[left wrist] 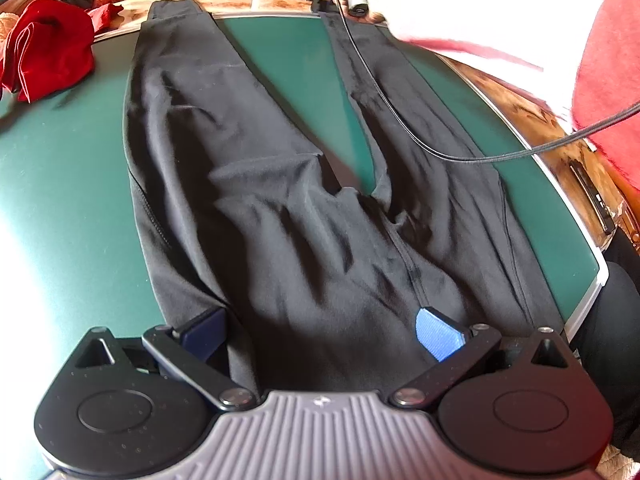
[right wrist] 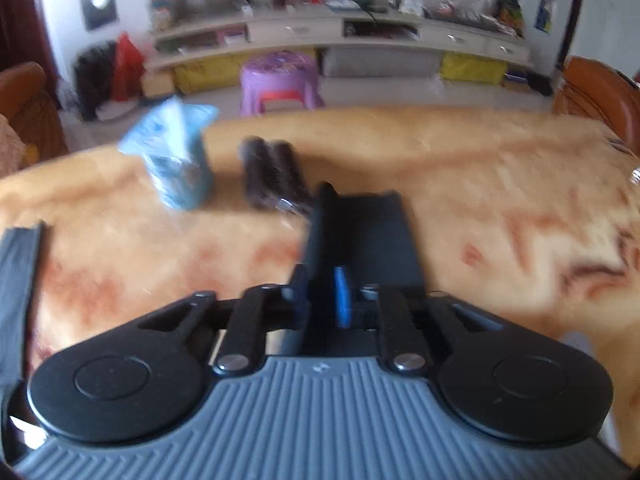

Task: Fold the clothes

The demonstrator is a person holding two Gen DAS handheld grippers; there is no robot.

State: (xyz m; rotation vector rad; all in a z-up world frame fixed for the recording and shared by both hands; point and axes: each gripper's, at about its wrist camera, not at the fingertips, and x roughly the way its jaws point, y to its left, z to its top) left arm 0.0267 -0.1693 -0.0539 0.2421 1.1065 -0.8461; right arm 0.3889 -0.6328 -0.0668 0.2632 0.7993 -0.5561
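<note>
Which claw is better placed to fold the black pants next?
The right claw, I think. It already pinches the end of one leg of the black pants at the far edge of the green mat. The left claw stands open at the waist.

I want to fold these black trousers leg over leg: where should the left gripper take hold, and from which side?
Grip the black trousers at the waistband's outer corner, probably, coming in from the near edge of the green mat. They lie flat, waist nearest, and the open left gripper already straddles that end.
</note>
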